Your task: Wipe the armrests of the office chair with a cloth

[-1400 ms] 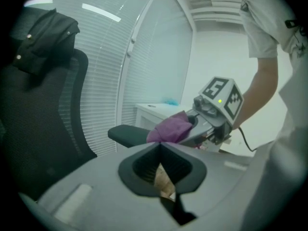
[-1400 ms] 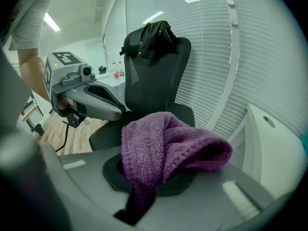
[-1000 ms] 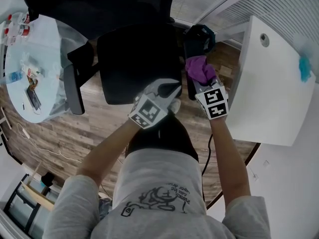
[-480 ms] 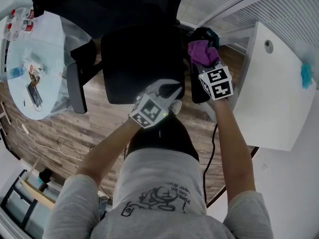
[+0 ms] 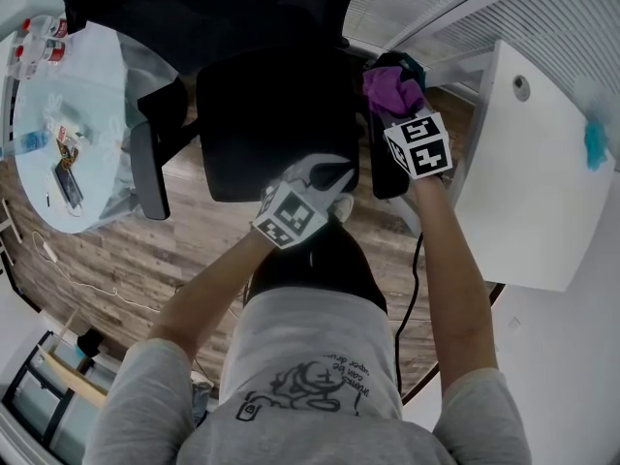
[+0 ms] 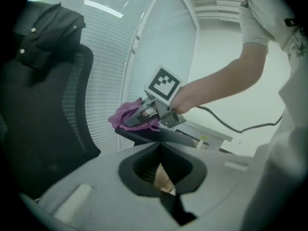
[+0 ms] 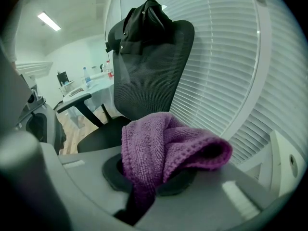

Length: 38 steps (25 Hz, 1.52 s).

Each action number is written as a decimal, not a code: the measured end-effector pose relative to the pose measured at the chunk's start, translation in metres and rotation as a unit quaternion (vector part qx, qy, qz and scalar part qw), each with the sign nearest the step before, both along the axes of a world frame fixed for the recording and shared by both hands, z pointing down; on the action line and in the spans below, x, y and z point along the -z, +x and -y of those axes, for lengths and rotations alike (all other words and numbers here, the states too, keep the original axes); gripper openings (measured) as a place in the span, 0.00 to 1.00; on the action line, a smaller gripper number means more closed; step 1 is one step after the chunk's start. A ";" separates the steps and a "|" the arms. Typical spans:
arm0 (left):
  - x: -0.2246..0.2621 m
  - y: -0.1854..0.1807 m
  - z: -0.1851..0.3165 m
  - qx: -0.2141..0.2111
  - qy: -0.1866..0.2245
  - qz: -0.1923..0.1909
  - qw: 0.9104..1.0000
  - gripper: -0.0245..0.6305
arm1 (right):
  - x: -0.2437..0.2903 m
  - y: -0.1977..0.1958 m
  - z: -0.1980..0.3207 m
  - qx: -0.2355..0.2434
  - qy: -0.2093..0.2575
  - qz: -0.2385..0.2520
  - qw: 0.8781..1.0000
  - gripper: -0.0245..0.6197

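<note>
The right gripper [image 5: 395, 105] pinches the purple cloth [image 5: 390, 85], pressing it on the far end of the chair [image 5: 271, 124]'s armrest [image 5: 386, 168] to rub it; the left gripper [image 5: 334, 180], jaws pressed together and empty, hovers over the seat's front edge, probably keeping clear.

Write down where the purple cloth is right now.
The purple cloth sits right of centre in the head view, clamped in the right gripper on the chair armrest nearest the white desk.
</note>
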<state>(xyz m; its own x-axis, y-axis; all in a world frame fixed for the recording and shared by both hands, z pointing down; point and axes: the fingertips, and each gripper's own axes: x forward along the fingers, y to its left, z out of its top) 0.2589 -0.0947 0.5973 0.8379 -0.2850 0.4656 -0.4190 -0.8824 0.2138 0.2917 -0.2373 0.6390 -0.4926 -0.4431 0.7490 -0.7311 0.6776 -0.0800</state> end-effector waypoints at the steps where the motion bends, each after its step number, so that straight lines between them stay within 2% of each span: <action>1: 0.001 0.001 0.000 -0.001 0.000 0.000 1.000 0.04 | 0.000 0.000 -0.001 -0.001 -0.001 -0.001 1.000 0.10; 12: 0.008 0.004 -0.002 0.000 0.005 0.000 1.000 0.04 | 0.004 0.008 -0.032 -0.013 0.001 -0.006 1.000 0.10; 38: 0.015 0.020 -0.023 -0.015 0.008 0.000 1.000 0.04 | 0.017 0.036 -0.197 -0.026 -0.015 -0.003 1.000 0.10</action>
